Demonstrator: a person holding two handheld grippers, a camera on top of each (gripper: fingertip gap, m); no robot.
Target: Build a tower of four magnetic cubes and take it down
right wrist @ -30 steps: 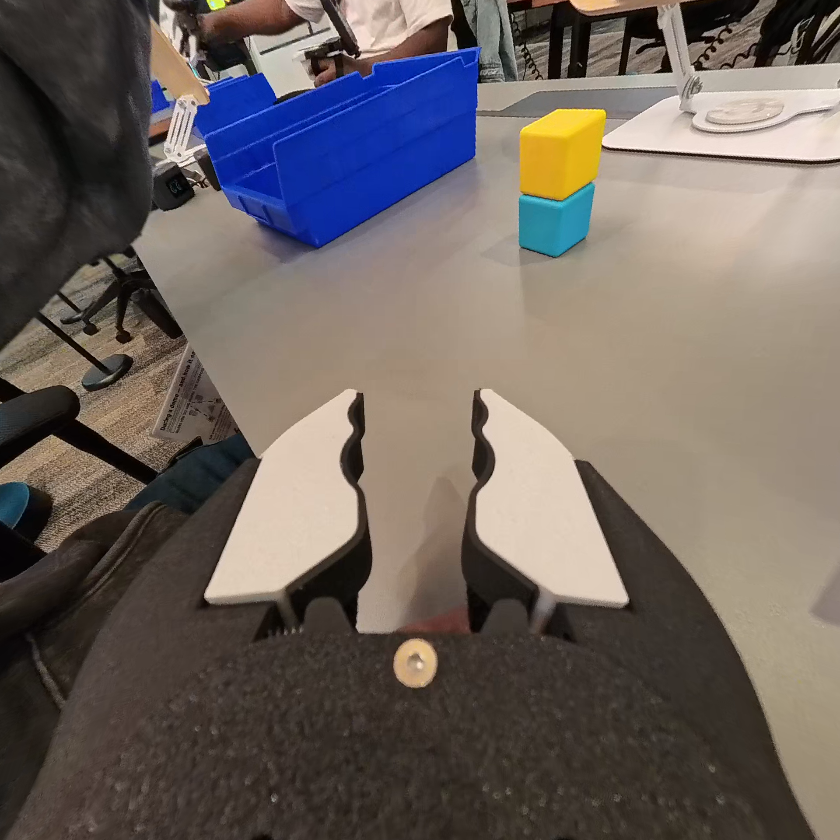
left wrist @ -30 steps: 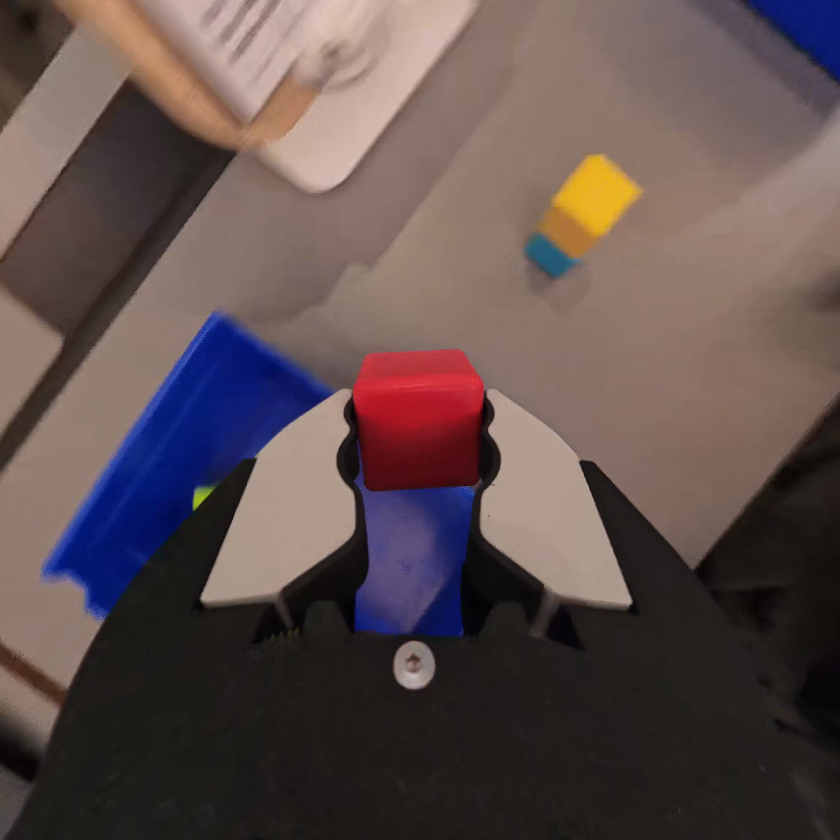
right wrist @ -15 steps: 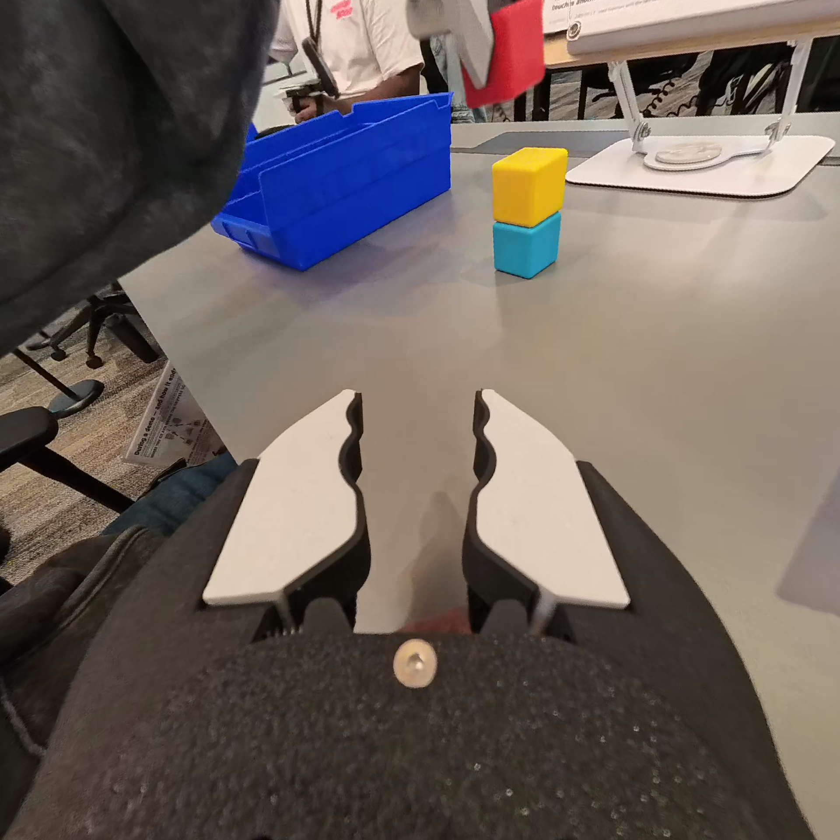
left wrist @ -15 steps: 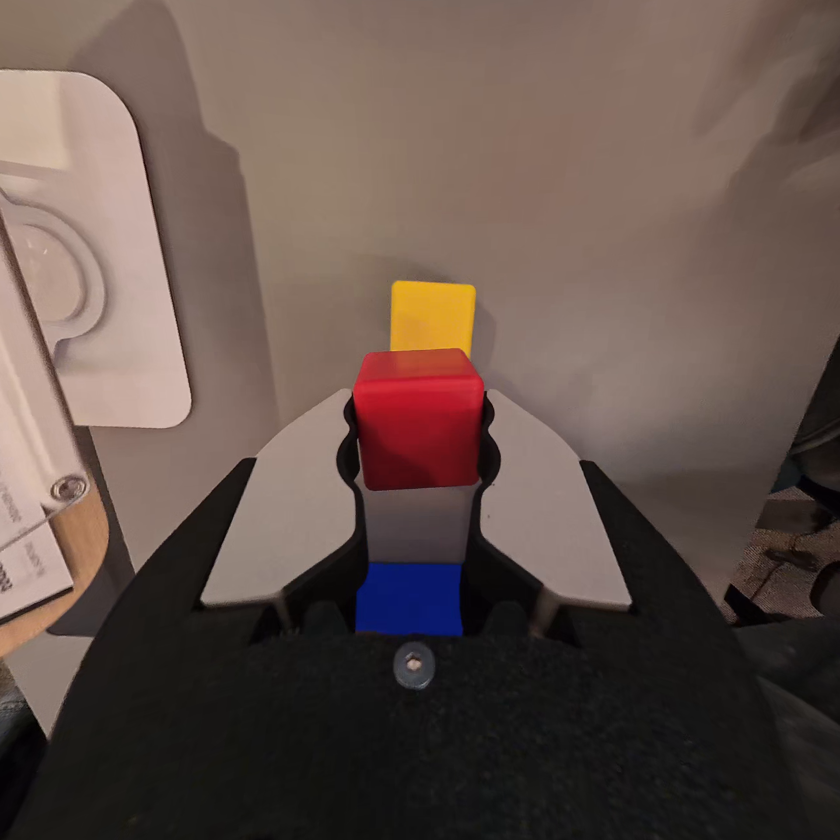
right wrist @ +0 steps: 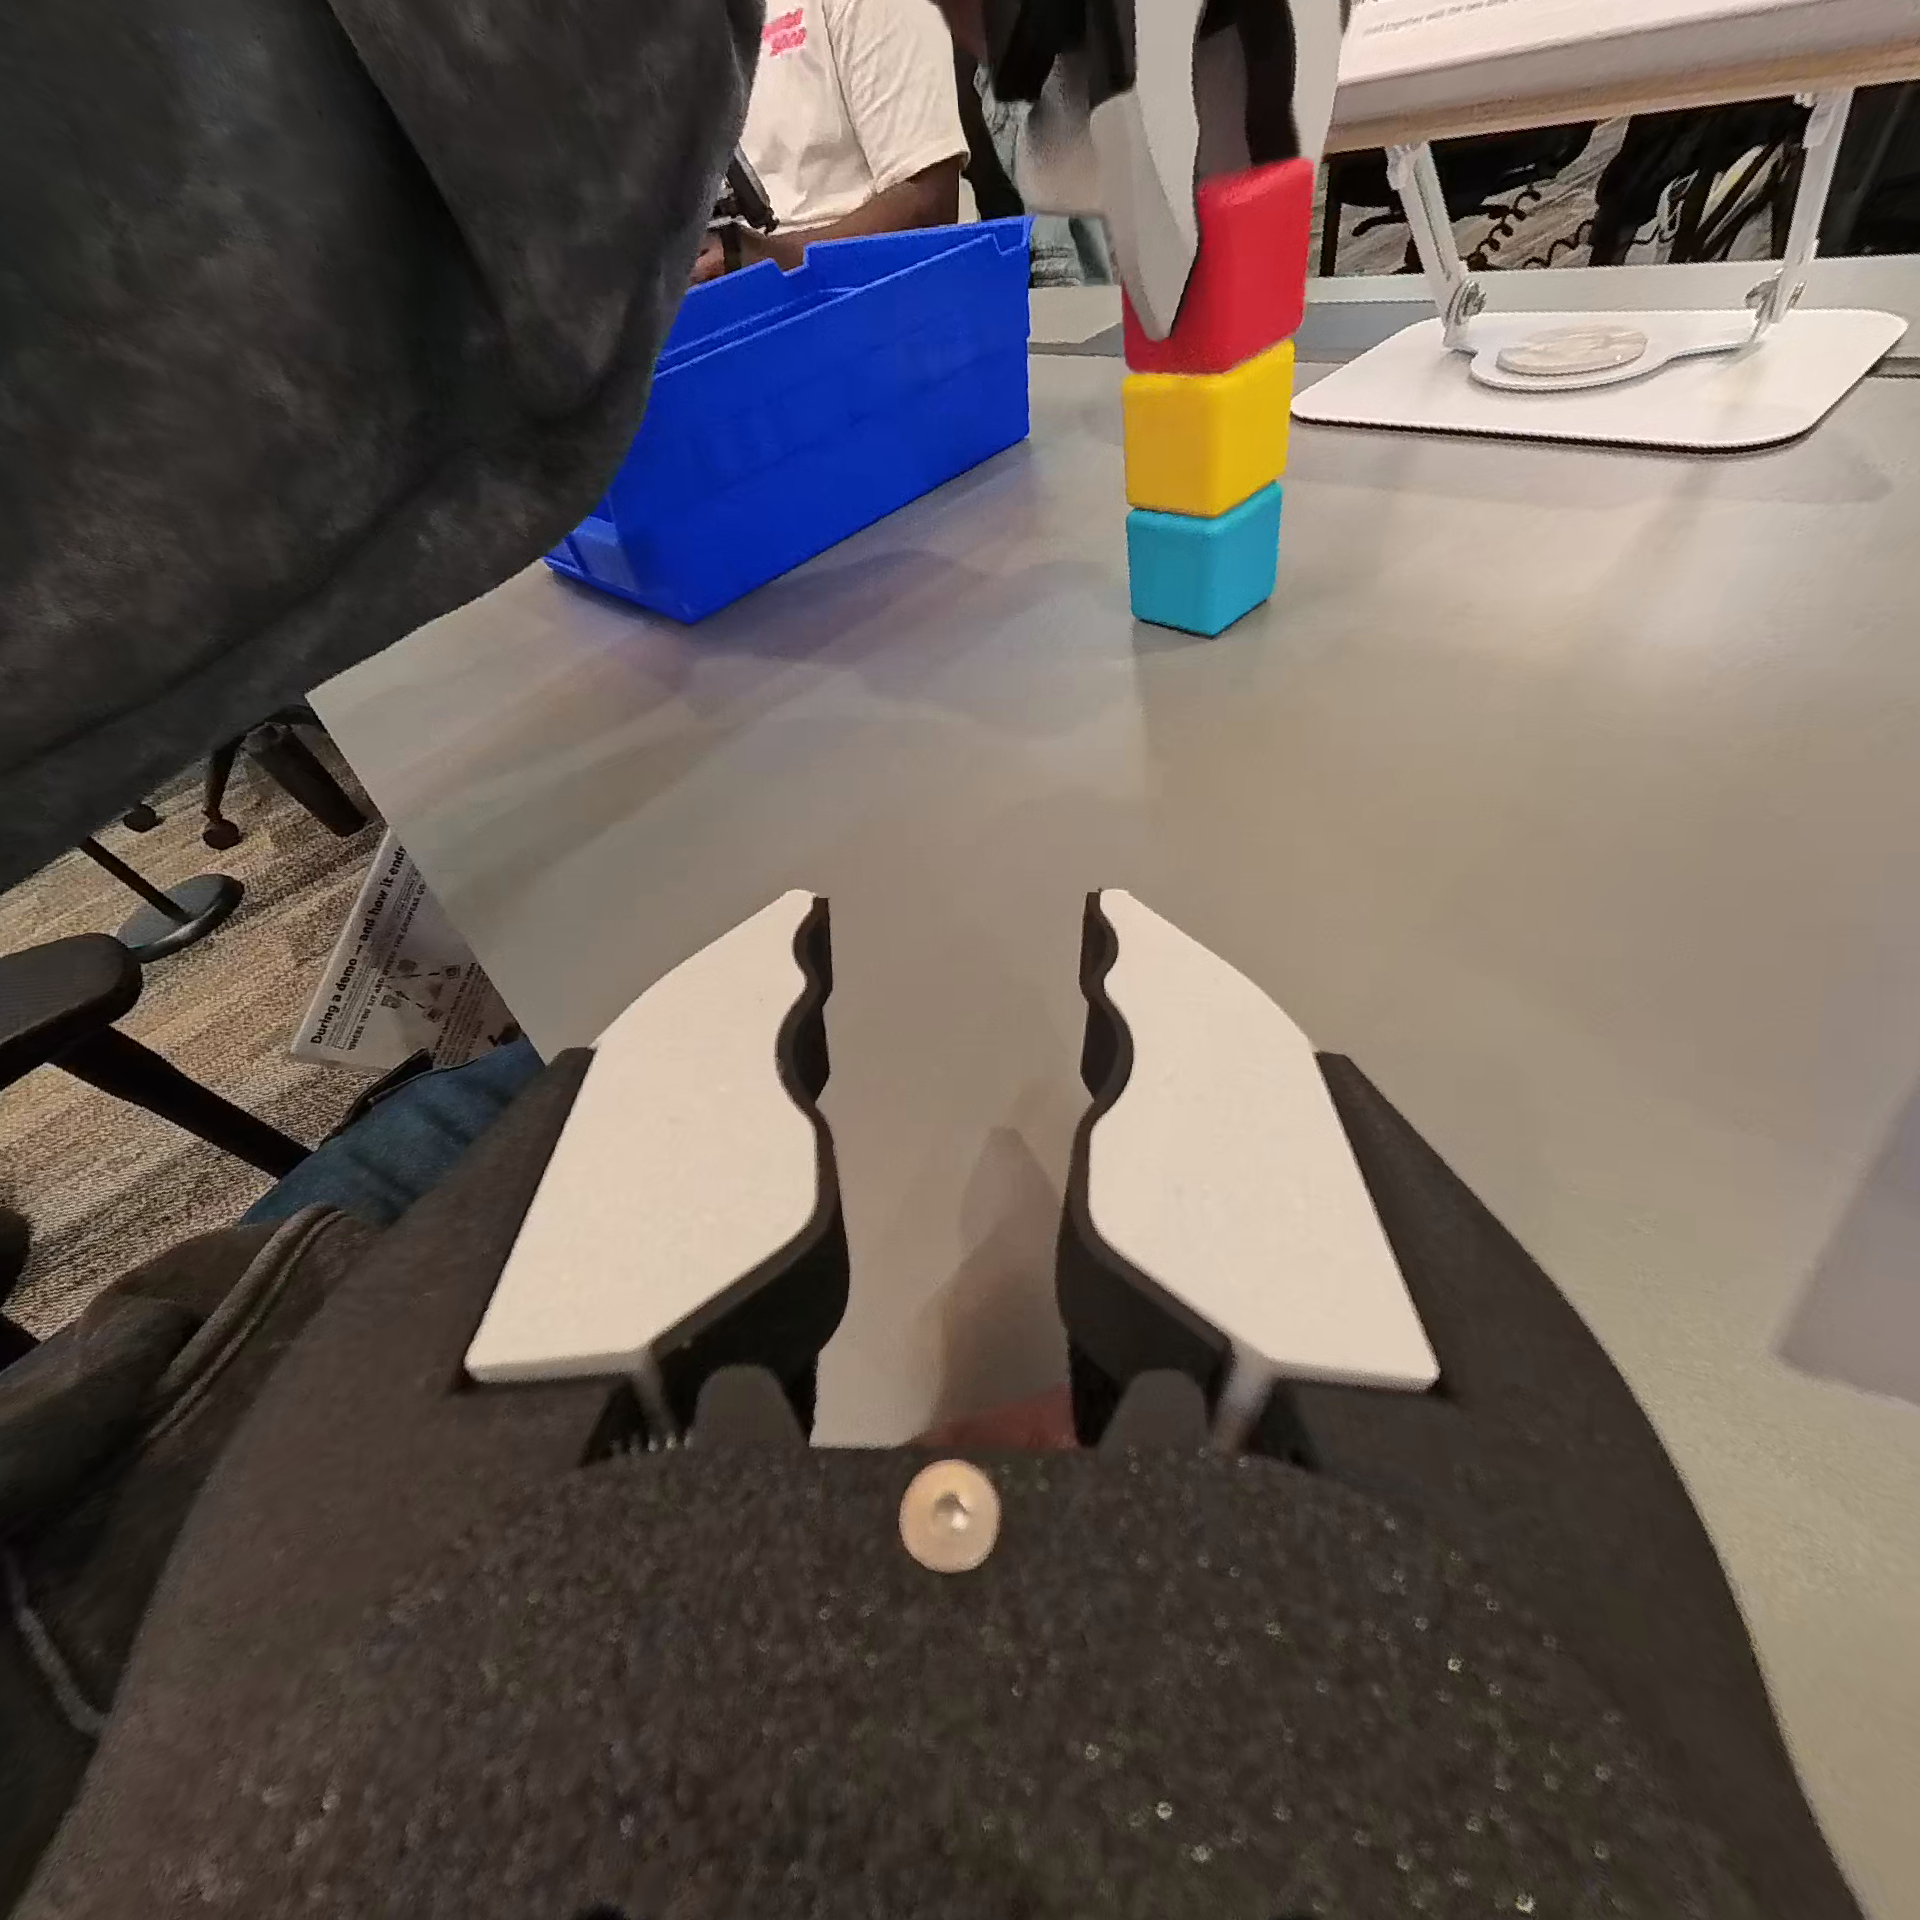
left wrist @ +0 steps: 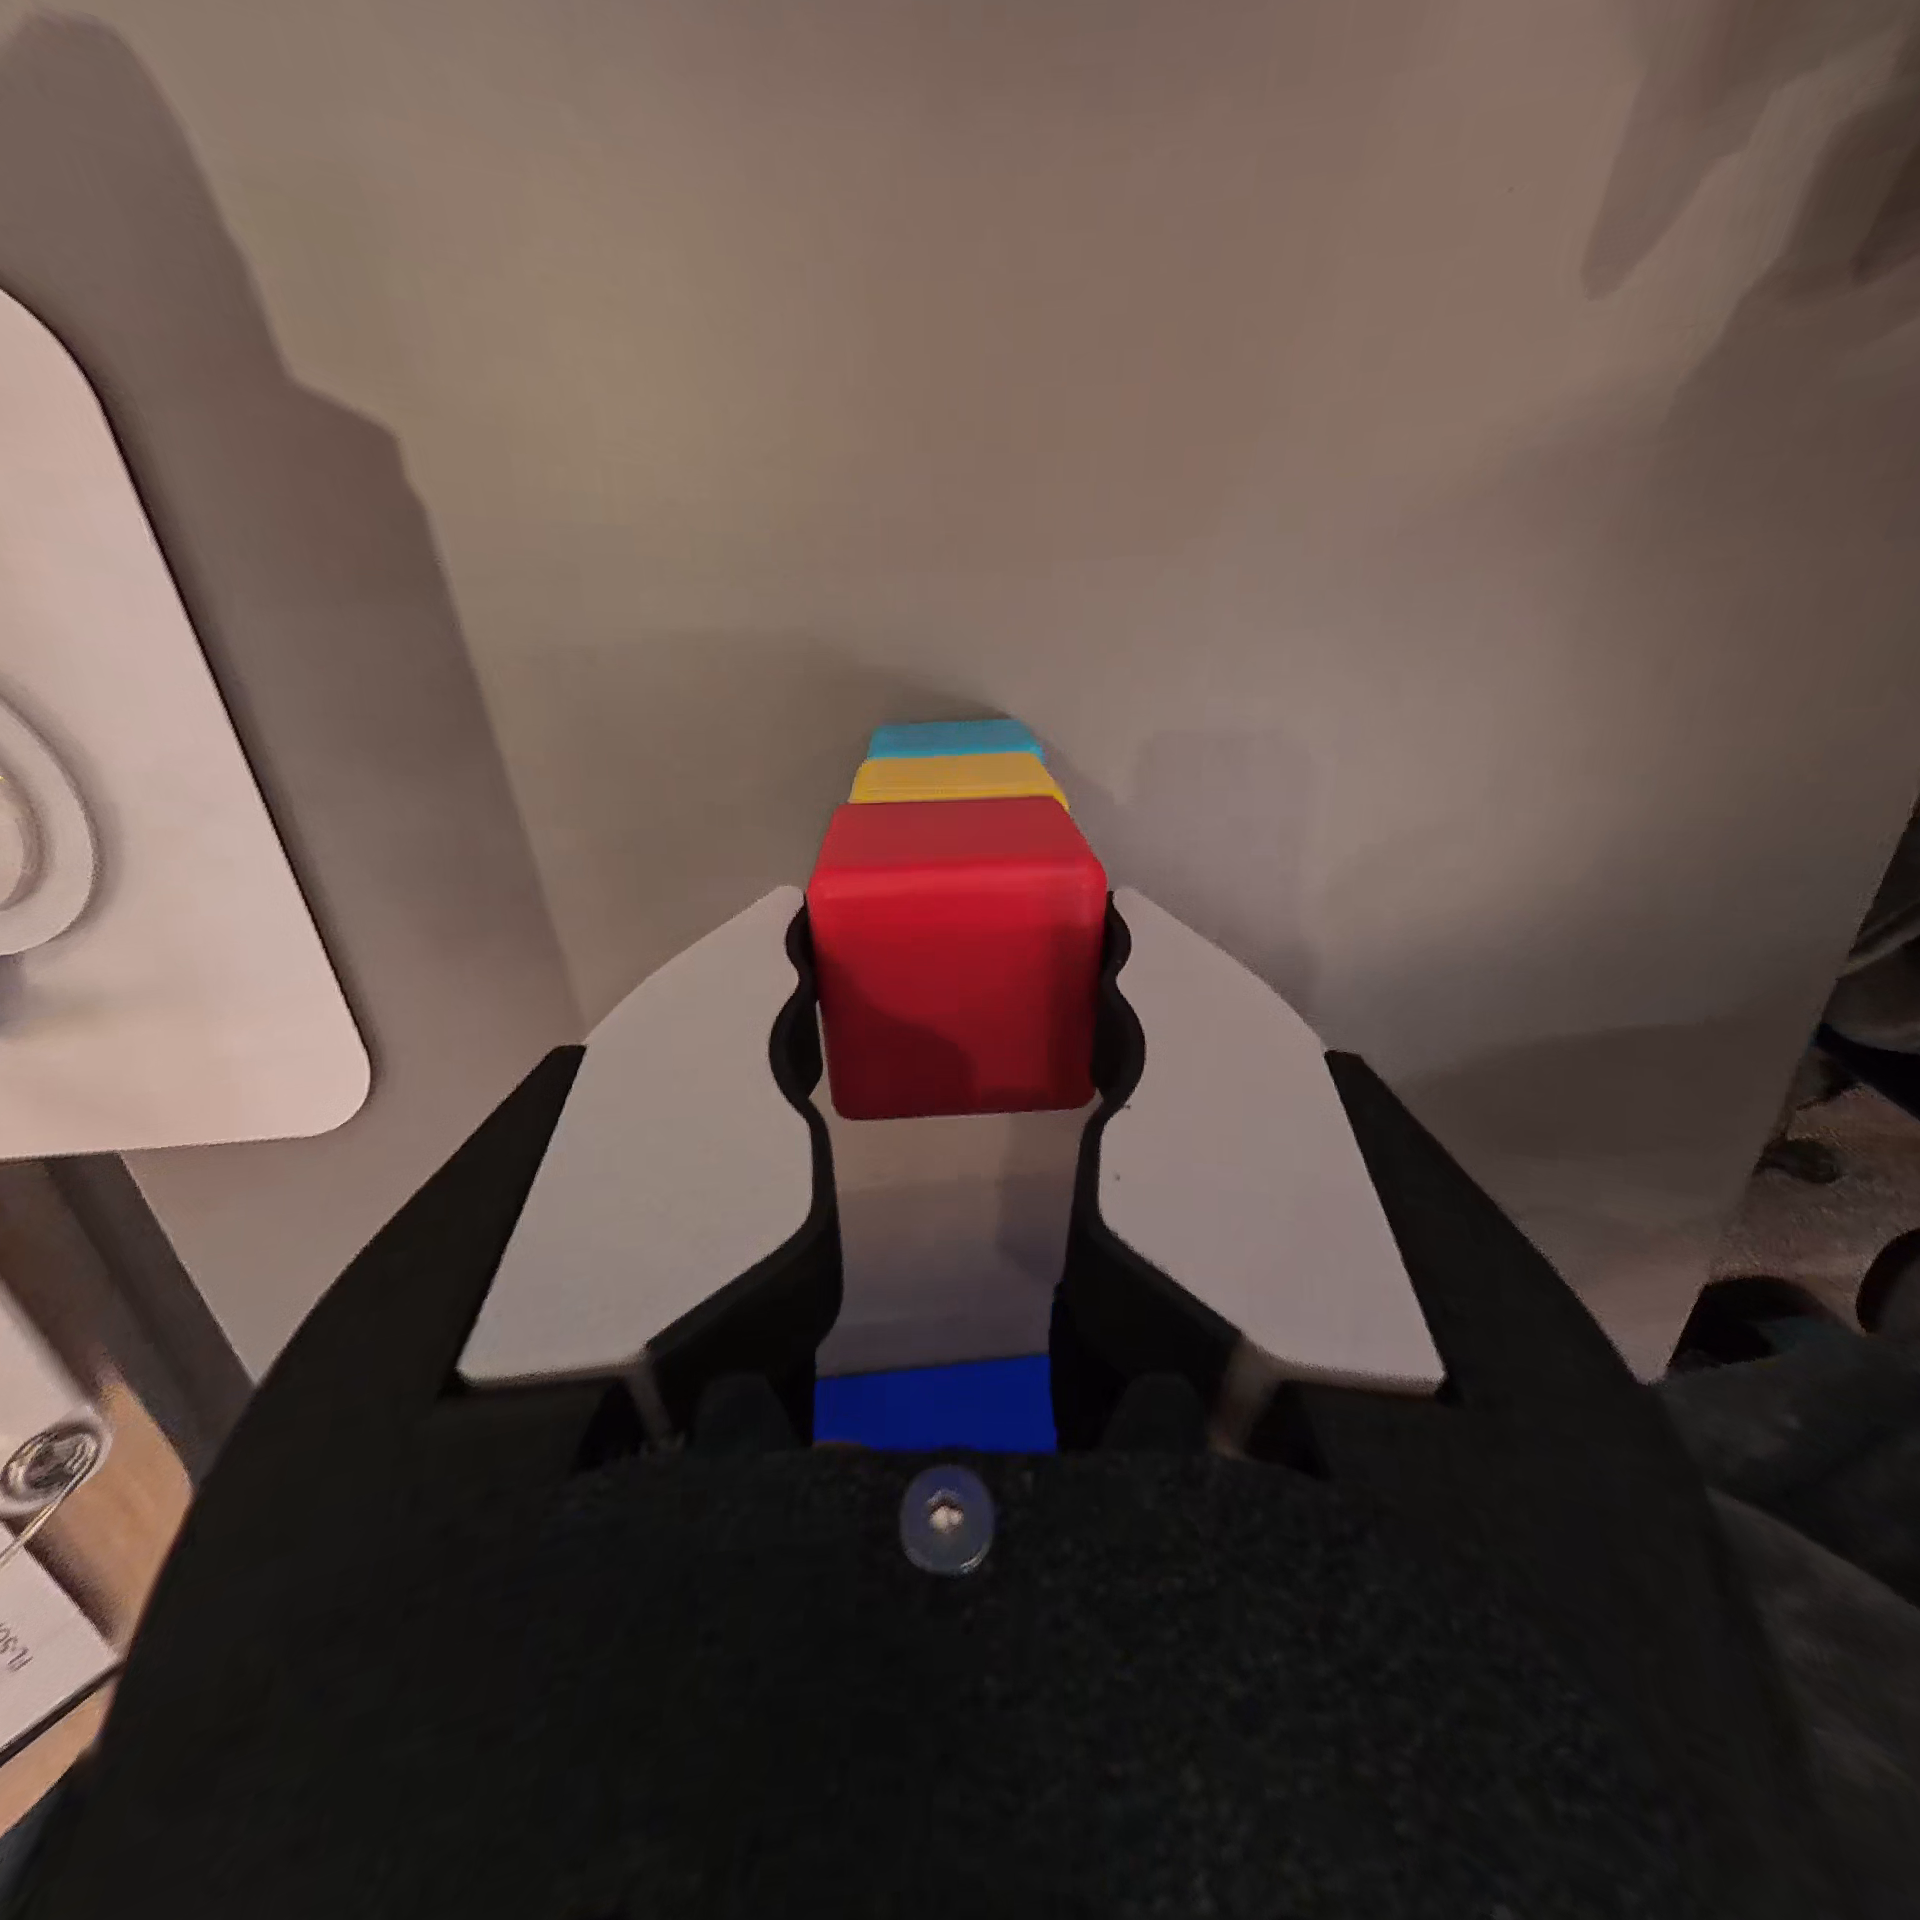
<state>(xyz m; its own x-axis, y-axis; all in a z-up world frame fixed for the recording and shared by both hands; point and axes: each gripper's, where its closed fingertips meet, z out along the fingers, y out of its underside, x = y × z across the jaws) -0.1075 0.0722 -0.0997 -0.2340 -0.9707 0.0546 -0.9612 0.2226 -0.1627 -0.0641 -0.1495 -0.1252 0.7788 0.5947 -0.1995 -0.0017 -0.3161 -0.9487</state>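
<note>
Gripping a smooth, round-edged red cube [left wrist: 951, 966], left gripper [left wrist: 954, 997] tops yellow cube [right wrist: 1205, 431].

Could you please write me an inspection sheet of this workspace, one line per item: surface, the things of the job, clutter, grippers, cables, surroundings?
Surface: grey table, bare in front of the right gripper.
Job's things: red cube on the yellow cube, which stands on the cyan cube; three high, no fourth cube seen.
Clutter: blue bin left of the stack; white stand base behind it.
Grippers: left gripper with jaws shut on the red cube; right gripper with jaws open, empty, low over the table.
Cables: a coiled cord behind the table.
Surroundings: office chair, printed sheet on the carpet, a person behind the bin.
</note>
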